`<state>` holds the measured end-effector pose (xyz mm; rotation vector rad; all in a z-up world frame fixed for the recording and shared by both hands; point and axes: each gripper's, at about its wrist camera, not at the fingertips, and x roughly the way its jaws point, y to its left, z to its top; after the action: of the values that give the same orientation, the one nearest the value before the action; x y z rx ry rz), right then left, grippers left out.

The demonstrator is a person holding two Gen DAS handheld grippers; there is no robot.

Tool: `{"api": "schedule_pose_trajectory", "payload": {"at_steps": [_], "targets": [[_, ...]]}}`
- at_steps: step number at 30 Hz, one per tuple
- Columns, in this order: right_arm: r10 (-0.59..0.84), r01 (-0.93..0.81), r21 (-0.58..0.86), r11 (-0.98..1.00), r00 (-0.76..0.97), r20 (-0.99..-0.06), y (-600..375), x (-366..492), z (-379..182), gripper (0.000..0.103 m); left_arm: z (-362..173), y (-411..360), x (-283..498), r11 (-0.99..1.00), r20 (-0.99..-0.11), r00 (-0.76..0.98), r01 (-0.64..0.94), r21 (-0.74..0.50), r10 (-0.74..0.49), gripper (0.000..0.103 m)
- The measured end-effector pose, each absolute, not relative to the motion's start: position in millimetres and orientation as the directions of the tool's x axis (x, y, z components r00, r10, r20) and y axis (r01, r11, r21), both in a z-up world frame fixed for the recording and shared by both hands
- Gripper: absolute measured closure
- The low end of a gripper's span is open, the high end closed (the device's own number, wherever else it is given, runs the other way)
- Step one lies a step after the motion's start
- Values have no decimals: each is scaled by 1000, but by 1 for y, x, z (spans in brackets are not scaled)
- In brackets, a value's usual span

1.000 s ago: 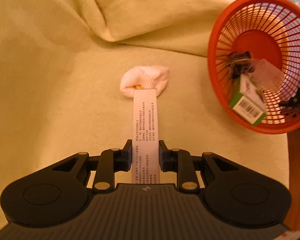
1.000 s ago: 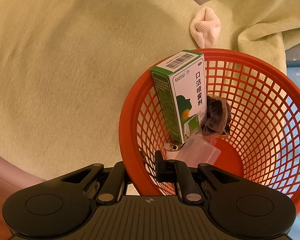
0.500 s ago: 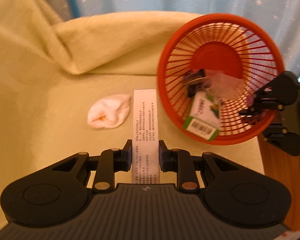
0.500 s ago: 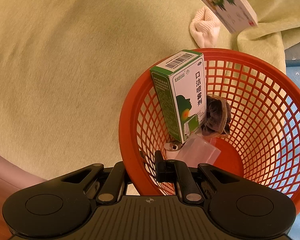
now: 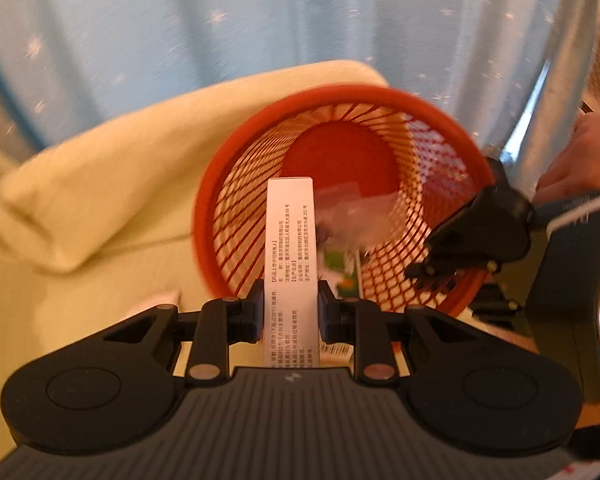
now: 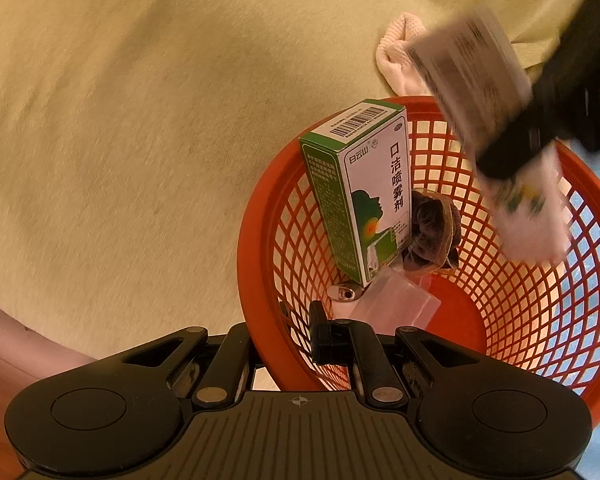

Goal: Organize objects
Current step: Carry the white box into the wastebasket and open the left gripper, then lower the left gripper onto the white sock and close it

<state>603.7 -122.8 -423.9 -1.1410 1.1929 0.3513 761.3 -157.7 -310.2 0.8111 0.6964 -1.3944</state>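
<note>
Two hand-held grippers are seen at an orange mesh basket (image 6: pixel 548 344) set on a pale yellow-green cloth (image 6: pixel 140 120). In the left wrist view, the left gripper (image 5: pixel 291 308) is clamped on a long white box (image 5: pixel 290 248) printed with small black text; the box is pinched by its narrow sides between the two black pads and juts forward up the centre of the frame, its far end overlapping the basket's open mouth. The basket fills the middle of that view, tilted so its solid orange floor is visible, with a clear plastic bag (image 5: pixel 356 216) and a blurred green item inside. A pale blue curtain (image 5: pixel 220 20) with small white stars covers the upper part of the frame. At the right edge a hand (image 5: pixel 580 160) is seen behind the right gripper (image 5: pixel 444 270).

In the right wrist view, the right gripper is closed on the basket's near rim at the lower centre, one finger outside the wall and one inside. Inside the basket a green and white box (image 6: pixel 360 192) is leaning upright against the left wall, with a dark scrunchie (image 6: pixel 432 232) touching its right side, a small metal object (image 6: pixel 344 293) at its foot, and the clear bag on the floor. The held white box appears blurred in the upper right, above the basket's far side. A white sock (image 6: pixel 396 56) lies on the cloth just beyond the rim.
</note>
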Motion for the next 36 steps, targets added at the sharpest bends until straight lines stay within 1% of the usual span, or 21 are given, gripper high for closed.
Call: {"api": "schedule_pose_trajectory", "payload": {"at_steps": [3, 4, 5, 8, 11, 24, 36], "targets": [[-327, -742, -508, 438, 395, -858, -122, 599, -425, 98, -314, -179, 757, -35, -806, 42, 996, 77, -590, 80], [-326, -741, -507, 439, 395, -859, -123, 599, -425, 98, -314, -183, 757, -30, -795, 43, 997, 77, -606, 70], [-325, -742, -507, 438, 395, -859, -124, 598, -425, 98, -315, -187, 757, -22, -786, 49, 997, 79, -616, 66], [-322, -740, -506, 443, 396, -860, -124, 598, -426, 98, -311, -186, 759, 14, -763, 66, 997, 75, -642, 65], [-320, -740, -505, 444, 396, -861, -125, 599, -426, 98, -311, -175, 766, 50, -762, 95, 995, 82, -641, 65], [-320, -737, -500, 454, 389, -864, -124, 600, -424, 98, -319, -119, 801, 172, -796, 191, 979, 110, -574, 66], [-320, -740, -496, 454, 384, -866, -122, 603, -423, 98, -347, -98, 817, 186, -833, 248, 966, 177, -495, 62]]}}
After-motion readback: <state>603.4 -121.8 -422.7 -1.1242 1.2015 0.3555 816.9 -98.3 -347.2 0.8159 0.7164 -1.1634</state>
